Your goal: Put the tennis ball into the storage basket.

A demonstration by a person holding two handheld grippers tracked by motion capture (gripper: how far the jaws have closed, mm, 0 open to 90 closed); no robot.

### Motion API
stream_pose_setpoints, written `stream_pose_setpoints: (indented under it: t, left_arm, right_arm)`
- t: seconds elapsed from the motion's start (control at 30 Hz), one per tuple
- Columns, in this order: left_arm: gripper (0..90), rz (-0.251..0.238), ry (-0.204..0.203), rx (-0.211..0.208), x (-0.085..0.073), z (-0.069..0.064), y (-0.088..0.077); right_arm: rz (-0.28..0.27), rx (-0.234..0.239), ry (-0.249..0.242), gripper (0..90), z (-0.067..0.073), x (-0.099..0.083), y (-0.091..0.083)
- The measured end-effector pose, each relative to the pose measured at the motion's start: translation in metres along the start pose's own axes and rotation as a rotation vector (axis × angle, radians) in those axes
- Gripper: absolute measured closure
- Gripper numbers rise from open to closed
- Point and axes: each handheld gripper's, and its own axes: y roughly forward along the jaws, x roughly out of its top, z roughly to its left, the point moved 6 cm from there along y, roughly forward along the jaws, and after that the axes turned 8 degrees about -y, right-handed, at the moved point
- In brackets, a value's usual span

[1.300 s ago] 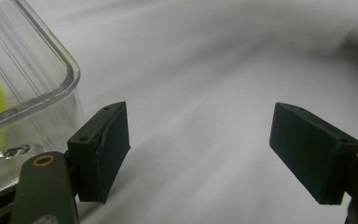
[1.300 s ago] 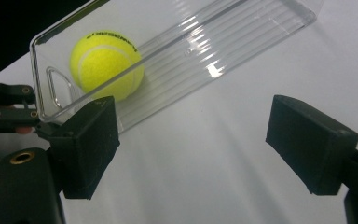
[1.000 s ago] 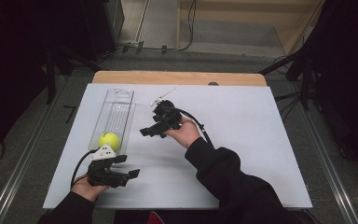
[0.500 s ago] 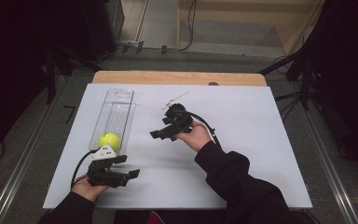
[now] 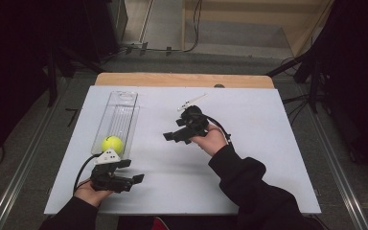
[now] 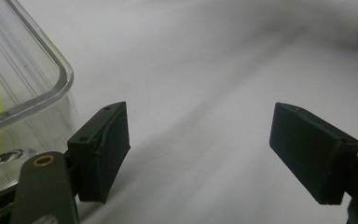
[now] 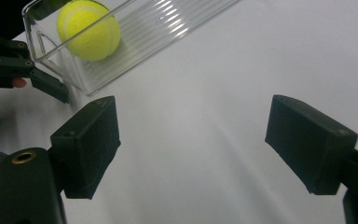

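Lots of bare white table (image 5: 249,158) in the middle and right of the high view, with wide room to move there. A strip of wood (image 5: 182,79) along the far edge at the top. Dark floor past the left and right edges.

Clear long box (image 5: 117,117) lying at the upper left of the table, close to the left edge. Yellow ball (image 5: 112,144) sitting inside the box at its near end.

Left gripper (image 5: 135,179) low at the bottom left, just below the box's near end, pointing right. Jaws wide apart, nothing between them, only bare table. In the left gripper view, box corner (image 6: 51,70) at the upper left, just beside the left jaw.

Right gripper (image 5: 171,135) in the middle of the table, well apart from the box, pointing left toward it. Jaws apart too, holding nothing, touching nothing. In the right gripper view, ball (image 7: 88,29) and box (image 7: 135,37) at the upper left, open white table between the jaws.
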Motion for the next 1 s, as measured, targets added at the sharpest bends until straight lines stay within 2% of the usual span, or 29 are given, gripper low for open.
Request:
stream_pose_setpoints:
  t: [0.37, 0.67, 1.0]
  left_arm:
    - [20.4, 0.001, -0.001, -0.002, 0.0, 0.0, 0.0]
    - [20.4, -0.004, 0.003, -0.004, 0.001, -0.001, 0.0]
    - [20.4, 0.0, 0.006, -0.002, 0.001, -0.001, 0.0]
  right_arm:
    - [-0.018, -0.003, 0.022, 15.7, -0.005, -0.01, -0.014]
    - [-0.014, -0.022, 0.037, 15.8, -0.011, -0.026, -0.025]
    - [-0.013, -0.037, 0.034, 15.8, -0.011, -0.038, -0.034]
